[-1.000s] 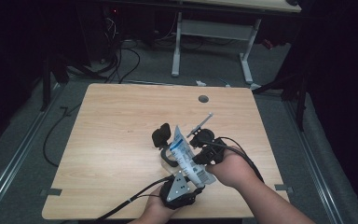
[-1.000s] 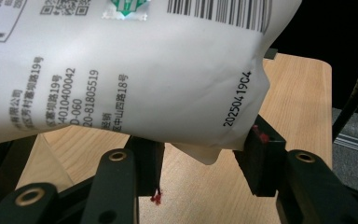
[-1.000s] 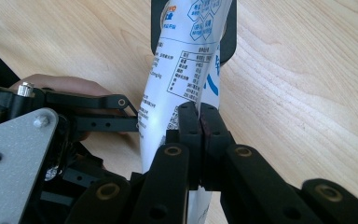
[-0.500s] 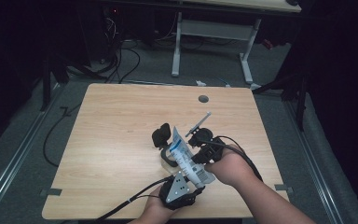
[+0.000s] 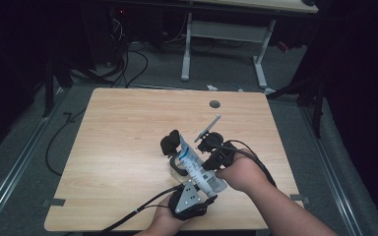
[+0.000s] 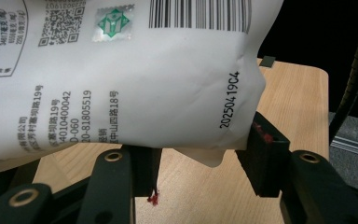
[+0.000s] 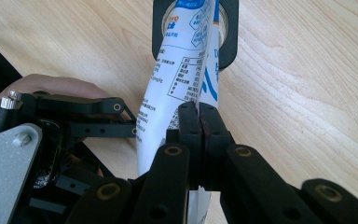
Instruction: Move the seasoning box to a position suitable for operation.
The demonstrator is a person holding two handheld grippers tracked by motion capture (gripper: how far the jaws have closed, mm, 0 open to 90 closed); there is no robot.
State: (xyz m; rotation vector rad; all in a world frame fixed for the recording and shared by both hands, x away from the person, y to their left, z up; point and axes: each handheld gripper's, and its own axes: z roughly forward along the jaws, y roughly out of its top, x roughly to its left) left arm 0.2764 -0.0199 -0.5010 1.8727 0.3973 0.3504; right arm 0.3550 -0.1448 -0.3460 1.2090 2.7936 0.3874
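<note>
Nearest the person, the left gripper (image 5: 191, 199) sits at the table's near edge, its jaws standing apart on either side of the lower end of a white printed pouch (image 5: 197, 164); they have just been opening, and the pads do not press it. Just beyond, the right gripper (image 7: 199, 122) pinches the pouch's edge, jaws tight together. Farther on, a black ring-shaped holder (image 7: 195, 29) rests on the wooden table (image 5: 128, 128), the pouch's far end over it

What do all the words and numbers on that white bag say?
On the white bag, in the left gripper view:
"2025041 9C4", the printed date code near its edge.
"4010400042"
"81805519", the end of a longer number.
"19" and "18" inside lines of Chinese characters.
The barcode digits, the QR code and the small print are too small to read.
</note>
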